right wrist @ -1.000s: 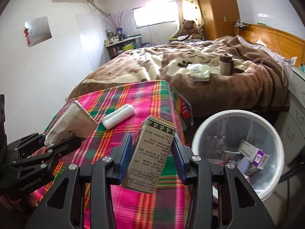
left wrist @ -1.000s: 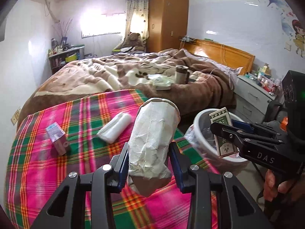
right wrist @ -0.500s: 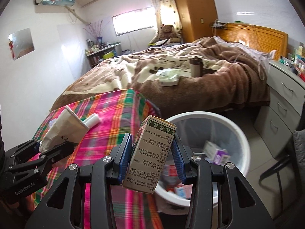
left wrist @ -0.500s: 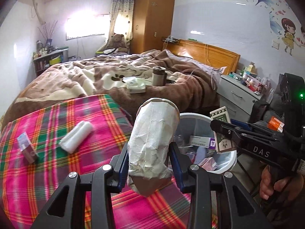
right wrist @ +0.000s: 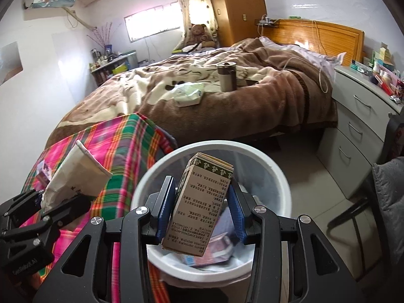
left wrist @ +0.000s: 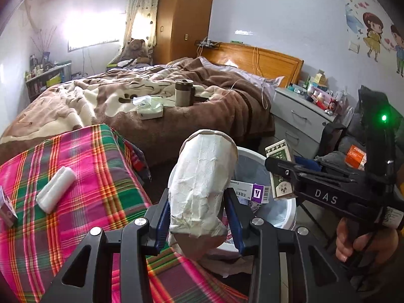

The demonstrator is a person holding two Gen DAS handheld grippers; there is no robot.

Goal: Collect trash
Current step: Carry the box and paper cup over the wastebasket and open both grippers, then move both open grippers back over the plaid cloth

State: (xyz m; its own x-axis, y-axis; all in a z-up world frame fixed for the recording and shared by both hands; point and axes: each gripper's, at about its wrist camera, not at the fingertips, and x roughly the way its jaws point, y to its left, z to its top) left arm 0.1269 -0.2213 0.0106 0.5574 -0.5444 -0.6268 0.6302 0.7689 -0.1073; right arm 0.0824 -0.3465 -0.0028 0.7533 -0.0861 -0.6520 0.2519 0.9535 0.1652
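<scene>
Gripping a crumpled paper cup [left wrist: 202,189], left claw [left wrist: 199,217], right claw [right wrist: 200,212] clamping carton [right wrist: 199,202] over bin [right wrist: 275,166].

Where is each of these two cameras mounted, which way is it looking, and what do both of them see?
Left wrist: sits on the left tool, looking along its fingers at the crumpled paper cup it grips, the bin beyond; the right tool and a hand show at right.
Right wrist: sits on the right tool, looking down over its carton into the bin; the left tool shows at left.
Shared: bin, cup, carton, plaid cloth, bed.
</scene>
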